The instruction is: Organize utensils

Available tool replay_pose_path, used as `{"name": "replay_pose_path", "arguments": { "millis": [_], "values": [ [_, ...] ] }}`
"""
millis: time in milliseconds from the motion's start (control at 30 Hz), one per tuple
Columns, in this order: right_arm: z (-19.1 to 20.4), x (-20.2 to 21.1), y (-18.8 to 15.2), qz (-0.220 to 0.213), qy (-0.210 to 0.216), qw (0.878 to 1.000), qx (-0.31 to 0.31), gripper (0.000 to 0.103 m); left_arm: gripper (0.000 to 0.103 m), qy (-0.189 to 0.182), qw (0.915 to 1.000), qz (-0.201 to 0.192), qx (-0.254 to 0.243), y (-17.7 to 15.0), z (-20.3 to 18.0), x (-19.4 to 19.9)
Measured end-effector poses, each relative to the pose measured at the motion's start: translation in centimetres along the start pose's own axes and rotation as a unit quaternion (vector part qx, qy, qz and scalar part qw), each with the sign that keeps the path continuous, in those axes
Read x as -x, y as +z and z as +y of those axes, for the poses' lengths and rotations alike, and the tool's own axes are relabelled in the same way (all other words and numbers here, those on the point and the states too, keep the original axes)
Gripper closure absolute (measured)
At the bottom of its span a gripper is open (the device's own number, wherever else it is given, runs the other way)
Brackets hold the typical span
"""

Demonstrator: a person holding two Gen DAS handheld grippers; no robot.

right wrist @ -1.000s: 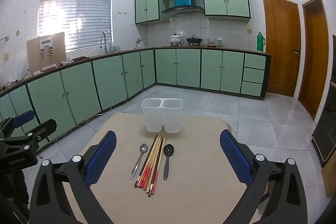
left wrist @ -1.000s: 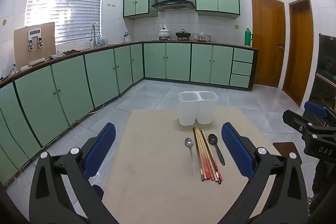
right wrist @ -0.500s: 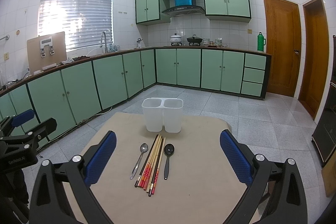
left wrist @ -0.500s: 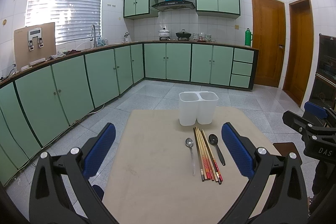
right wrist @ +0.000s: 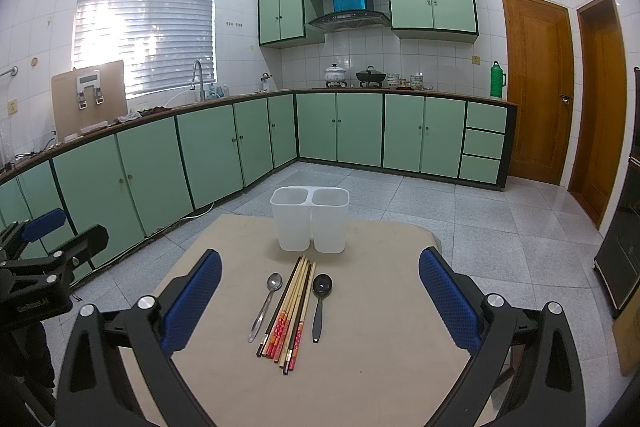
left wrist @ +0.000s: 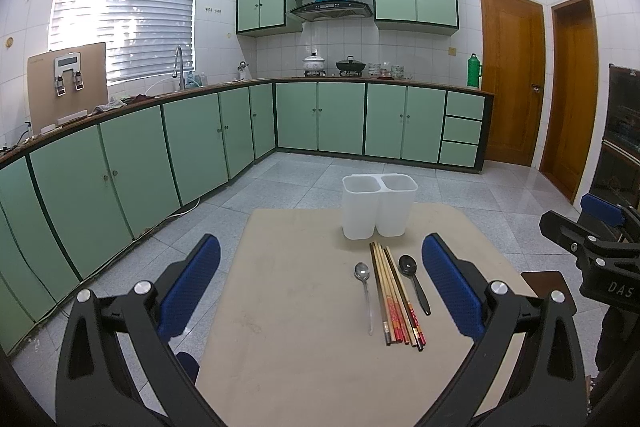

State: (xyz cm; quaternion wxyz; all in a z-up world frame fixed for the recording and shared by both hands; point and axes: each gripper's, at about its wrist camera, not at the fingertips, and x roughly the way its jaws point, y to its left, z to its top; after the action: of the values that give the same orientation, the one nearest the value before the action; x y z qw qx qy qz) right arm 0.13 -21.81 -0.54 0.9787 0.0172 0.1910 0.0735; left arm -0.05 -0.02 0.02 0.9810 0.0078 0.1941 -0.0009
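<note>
Now, left tongs: our left gripper (left wrist: 320,285) stands wide apart and holds nothing; its blue pads sit at lower left and lower right of the left wrist view, above the table.
Left edge: the beige table (left wrist: 288,307) ends just past the left pad, where we see grey floor tiles (left wrist: 132,267) and green cabinets (left wrist: 132,163) beyond.
Steel spoon: the metal spoon (left wrist: 366,293) lies right of centre in the left view, bowl toward the far edge, apart from both pads.
Chopsticks: the chopsticks (left wrist: 394,297) lie bunched just right of that spoon, tips toward the holder, red ends toward us.
Dark spoon: the black spoon (left wrist: 414,281) lies just right of the bundle, near the right pad but not touching it.
Holder: the white two-cup holder (left wrist: 378,205) stands upright at the far table edge, above centre, just behind the chopstick tips; both cups look empty.
Right tongs: our right gripper (right wrist: 320,291) is also spread wide and empty; in its view all the utensils lie between its pads, centre frame, well clear of each.
Open room: we see bare tabletop at lower centre in both views and to the right of the black spoon in the right view.
Right edge: the table ends at right, floor beyond, wooden doors (right wrist: 538,87) at upper right.
</note>
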Motion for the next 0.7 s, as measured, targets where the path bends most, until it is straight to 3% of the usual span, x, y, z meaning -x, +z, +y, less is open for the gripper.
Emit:
{"name": "replay_pose_path", "arguments": {
  "millis": [700],
  "values": [
    [0.00,0.05,-0.01,0.000,-0.001,1.000,0.001,0.006,0.005,0.000,1.0000,0.000,-0.001,0.01,0.00,0.02]
  ]
}}
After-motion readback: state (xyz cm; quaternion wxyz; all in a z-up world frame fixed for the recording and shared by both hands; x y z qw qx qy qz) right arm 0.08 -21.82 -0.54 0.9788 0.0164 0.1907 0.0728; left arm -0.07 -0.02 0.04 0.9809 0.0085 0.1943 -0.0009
